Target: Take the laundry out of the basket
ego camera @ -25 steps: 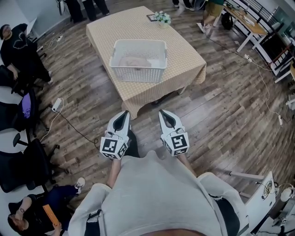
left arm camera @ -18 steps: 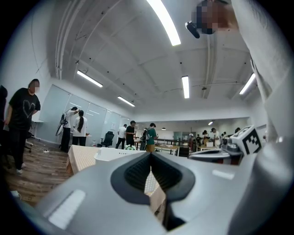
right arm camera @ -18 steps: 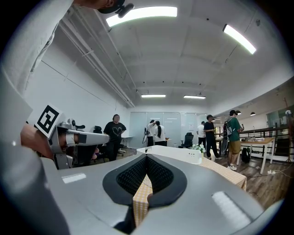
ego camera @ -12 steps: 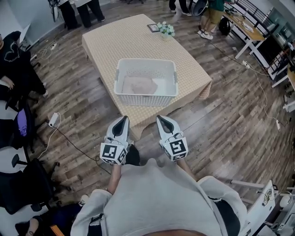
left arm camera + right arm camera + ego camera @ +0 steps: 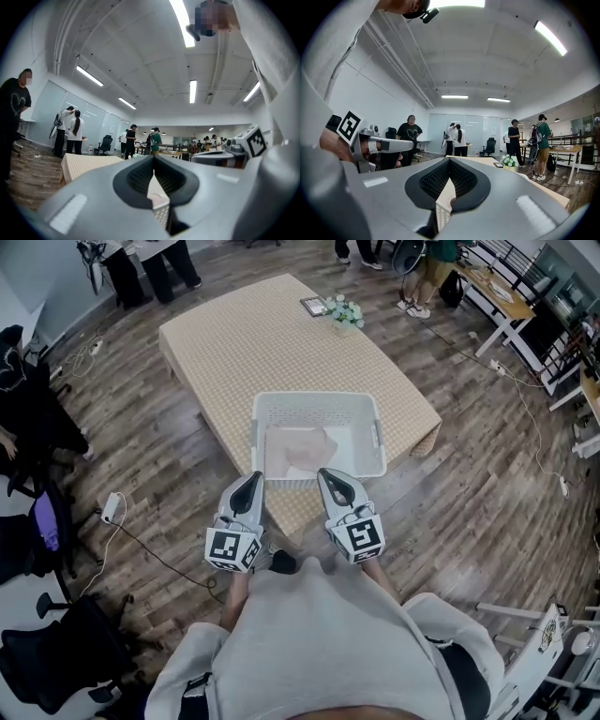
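Wood-plank floor [image 5: 469, 493] runs across an open office, with cables trailing over it and dark chairs [image 5: 56, 652] along the left edge of the head view.

- Low counter [image 5: 253, 343] under a beige checked cloth sits mid-room.
- White lattice basket [image 5: 319, 404] stands on the counter's near end, close to the edge.
- Laundry [image 5: 300, 448]: one pale pinkish piece, crumpled on the basket floor toward its left side. Only the head view looks down into the basket.
- Left hand-held gripper [image 5: 249, 479] and right hand-held gripper [image 5: 329, 474] are side by side and level. Both tips are at the basket's near wall, outside it, and neither touches the cloth piece.
- Left gripper view: left hand-held gripper [image 5: 153, 157] has its jaws drawn together at the tips and grips nothing. A sliver of lattice and pink shows through the slot below.
- Right gripper view: right hand-held gripper [image 5: 449, 160] is likewise closed and empty.
- Gripper views alone show ceiling strip lights [image 5: 454, 97] and standing people [image 5: 75, 131].
- Small flower bunch [image 5: 345, 310] is at the counter's far end, also seen in the right gripper view.
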### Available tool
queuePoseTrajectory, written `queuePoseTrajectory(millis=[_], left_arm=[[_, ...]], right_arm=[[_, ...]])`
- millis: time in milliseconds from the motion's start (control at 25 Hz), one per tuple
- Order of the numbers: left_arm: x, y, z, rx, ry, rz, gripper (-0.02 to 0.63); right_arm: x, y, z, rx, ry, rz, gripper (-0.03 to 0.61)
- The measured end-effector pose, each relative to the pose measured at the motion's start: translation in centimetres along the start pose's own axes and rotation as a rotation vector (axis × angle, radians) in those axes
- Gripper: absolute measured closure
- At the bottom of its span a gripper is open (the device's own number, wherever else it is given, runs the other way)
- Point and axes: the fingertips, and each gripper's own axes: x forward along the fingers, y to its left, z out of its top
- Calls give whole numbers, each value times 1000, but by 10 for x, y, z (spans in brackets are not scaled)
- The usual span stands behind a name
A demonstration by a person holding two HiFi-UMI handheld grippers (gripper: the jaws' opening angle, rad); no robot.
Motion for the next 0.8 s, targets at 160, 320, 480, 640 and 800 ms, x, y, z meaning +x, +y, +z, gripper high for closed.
queuePoseTrajectory(millis=[160, 320, 480, 640, 800], left_arm=[[24, 30, 6, -2, 3, -35, 604], [41, 51, 11, -4, 9, -71, 604], [51, 58, 10, -7, 16, -98, 604], [58, 57, 4, -14, 13, -99, 604], [67, 53, 2, -3, 15, -73, 604]], right_arm=[[39, -7, 11, -5, -8, -29, 580], [67, -12, 17, -2, -8, -55, 580], [78, -16, 13, 7, 11, -77, 580], [80, -22, 11, 7, 6, -79, 580], [75, -37, 11, 8, -6, -69, 580]])
